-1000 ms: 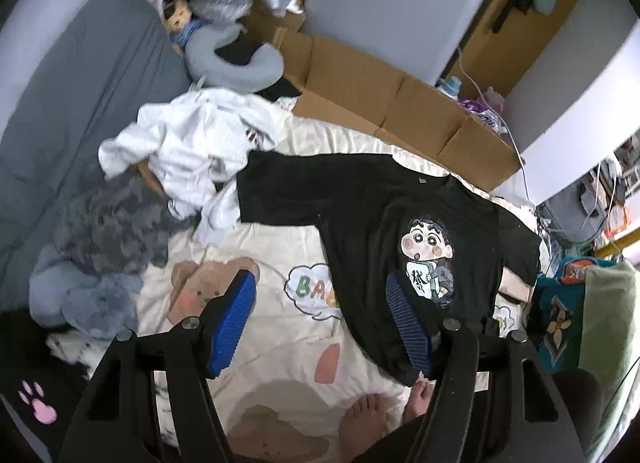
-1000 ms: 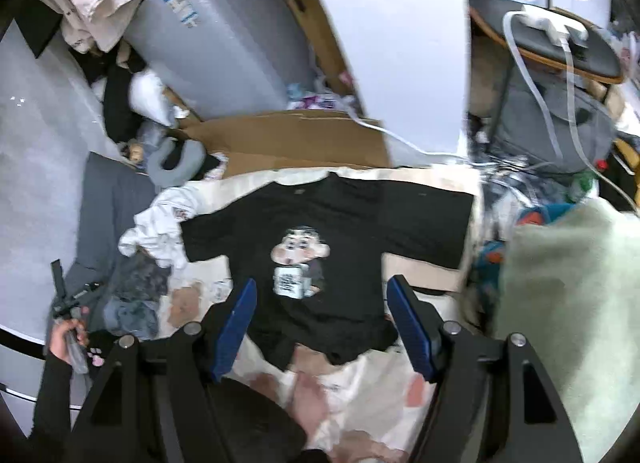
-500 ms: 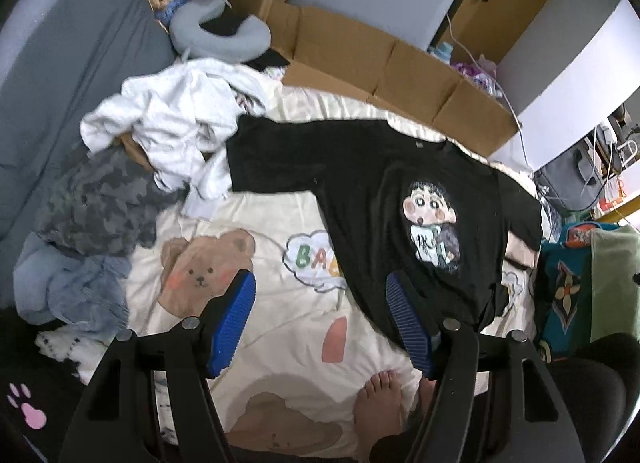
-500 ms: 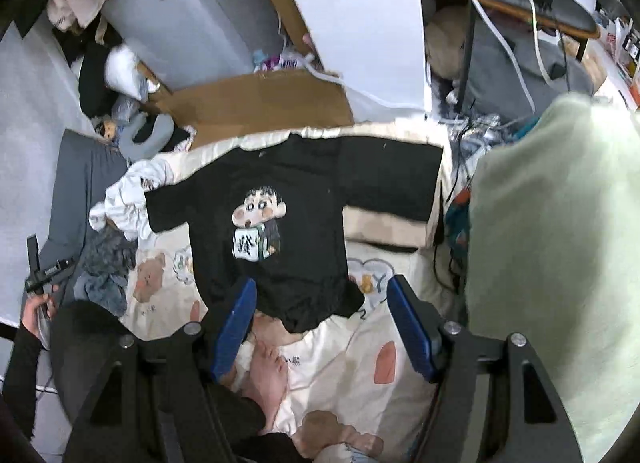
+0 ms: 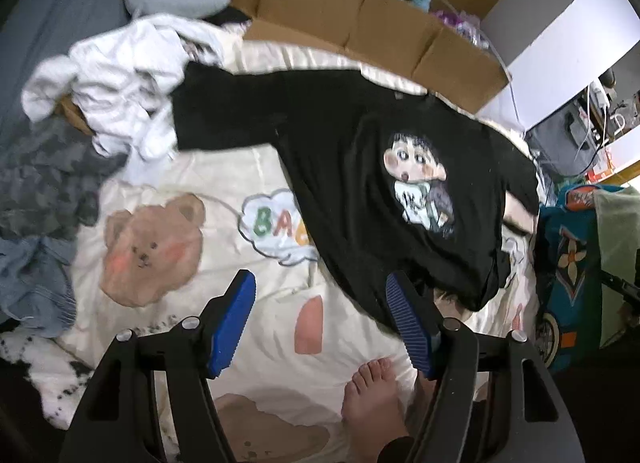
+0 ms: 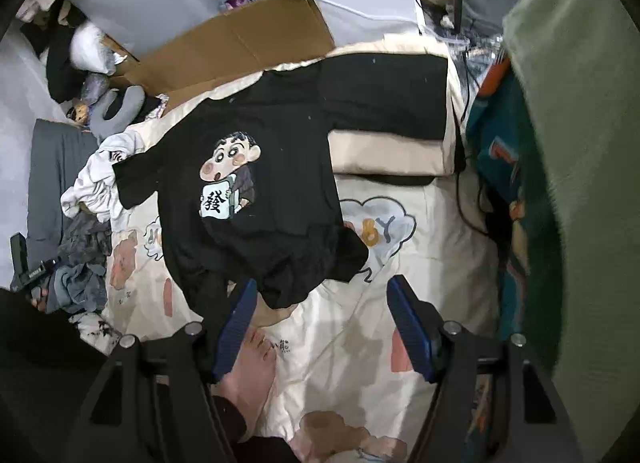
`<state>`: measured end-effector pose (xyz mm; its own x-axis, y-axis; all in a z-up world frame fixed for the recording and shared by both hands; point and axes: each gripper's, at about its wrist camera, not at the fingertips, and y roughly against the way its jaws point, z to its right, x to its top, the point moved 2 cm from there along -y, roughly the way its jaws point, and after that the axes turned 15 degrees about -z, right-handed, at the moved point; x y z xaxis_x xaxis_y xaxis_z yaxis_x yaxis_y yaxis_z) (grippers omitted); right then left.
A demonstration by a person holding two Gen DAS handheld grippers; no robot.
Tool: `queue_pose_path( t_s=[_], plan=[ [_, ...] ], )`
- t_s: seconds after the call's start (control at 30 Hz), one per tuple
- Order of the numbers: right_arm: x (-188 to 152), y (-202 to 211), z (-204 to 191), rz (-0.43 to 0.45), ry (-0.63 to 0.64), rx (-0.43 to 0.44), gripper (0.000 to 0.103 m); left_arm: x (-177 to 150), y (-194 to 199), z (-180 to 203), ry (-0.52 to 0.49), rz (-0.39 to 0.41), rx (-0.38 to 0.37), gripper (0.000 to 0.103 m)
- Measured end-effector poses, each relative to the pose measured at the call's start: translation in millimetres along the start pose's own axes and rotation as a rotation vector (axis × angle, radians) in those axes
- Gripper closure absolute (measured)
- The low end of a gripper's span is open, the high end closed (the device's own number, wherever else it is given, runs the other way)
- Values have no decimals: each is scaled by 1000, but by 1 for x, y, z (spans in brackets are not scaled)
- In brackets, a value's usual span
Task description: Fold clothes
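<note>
"發" on black T-shirt [image 6: 248,199] print; "BA", "BY" on cream sheet [image 6: 380,223] clouds.

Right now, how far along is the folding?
Barely begun. The black T-shirt is spread flat, print up, on the bedsheet, unfolded. Both the left gripper and right gripper are open and empty above its hem. The white clothes pile waits untouched.

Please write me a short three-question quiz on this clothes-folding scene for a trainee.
1. True or false: the black T-shirt lies print side up on the bedsheet.
2. What is between the left gripper's pads? A) a sleeve B) nothing C) a sock
3. In the left wrist view, which garment pile touches the T-shirt's spread sleeve?

Key:
1. True
2. B
3. The white clothes
</note>
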<state>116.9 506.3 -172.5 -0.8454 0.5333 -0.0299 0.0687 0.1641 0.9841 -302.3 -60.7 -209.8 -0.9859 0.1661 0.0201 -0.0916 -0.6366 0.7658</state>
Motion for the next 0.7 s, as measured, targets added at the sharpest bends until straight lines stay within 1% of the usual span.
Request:
queue_pose_path(
  t_s=[0.07, 0.2, 0.37, 0.53, 0.7],
  plan=[
    [1, -20, 3, -12, -17, 1, 37, 1, -20, -2, -9, -29, -7, 34],
    [4, -63, 8, -48, -55, 9, 38, -3, -68, -6, -19, -113, -32, 34],
    [10, -105, 11, -84, -72, -3, 39, -9, -122, -7, -24, -197, -76, 34],
    [13, -140, 11, -118, -75, -2, 41, -14, -163, 6, -46, -268, -147, 34],
    [15, -165, 9, -150, -88, 1, 41, -19, -203, 26, -75, -347, -199, 34]
  ],
)
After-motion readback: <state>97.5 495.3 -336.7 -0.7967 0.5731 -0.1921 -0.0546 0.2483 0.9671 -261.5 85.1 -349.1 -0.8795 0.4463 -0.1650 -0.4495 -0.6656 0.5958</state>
